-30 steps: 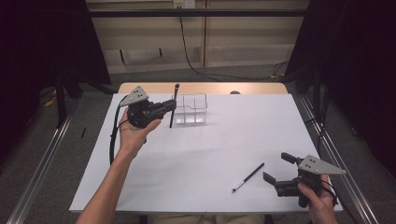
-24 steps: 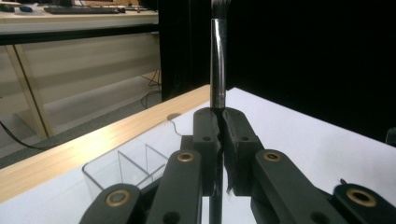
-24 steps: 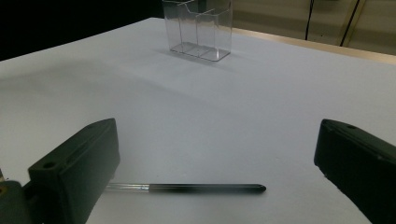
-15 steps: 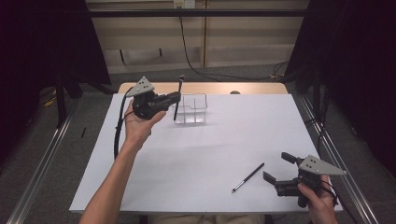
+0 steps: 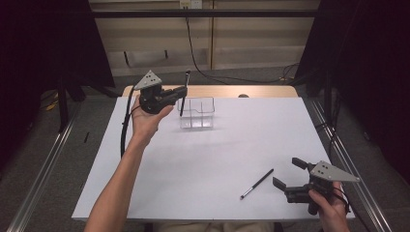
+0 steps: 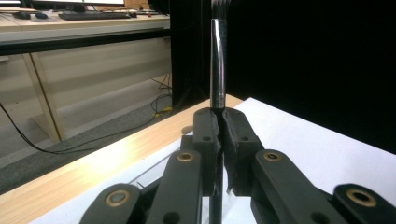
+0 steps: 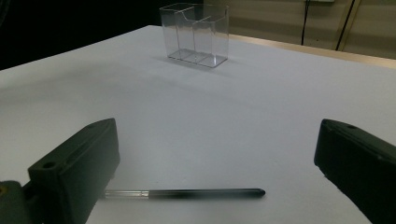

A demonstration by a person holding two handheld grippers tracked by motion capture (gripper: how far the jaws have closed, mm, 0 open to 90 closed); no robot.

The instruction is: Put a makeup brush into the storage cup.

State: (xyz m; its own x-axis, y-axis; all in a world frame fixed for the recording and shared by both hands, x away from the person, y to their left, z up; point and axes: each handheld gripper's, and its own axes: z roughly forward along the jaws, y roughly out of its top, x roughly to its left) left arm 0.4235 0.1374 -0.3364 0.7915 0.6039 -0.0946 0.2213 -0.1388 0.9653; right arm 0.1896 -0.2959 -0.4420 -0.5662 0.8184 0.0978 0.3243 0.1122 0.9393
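My left hand-held gripper [image 5: 180, 93] pinches a thin brush [image 5: 183, 92] upright, just above the clear divided box [image 5: 197, 112] at the far side of the bench [image 5: 203, 159]. Near my right hand-held gripper [image 5: 286, 173], its jaws spread wide, a second brush [image 5: 256, 184] lies flat.

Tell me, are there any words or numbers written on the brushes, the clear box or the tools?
No text can be read anywhere.
Held brush: no marking visible.
Brush on the table: too small and blurred to tell.
Clear box: plain, no label.
Left tool and right tool: bare black and grey, no print.
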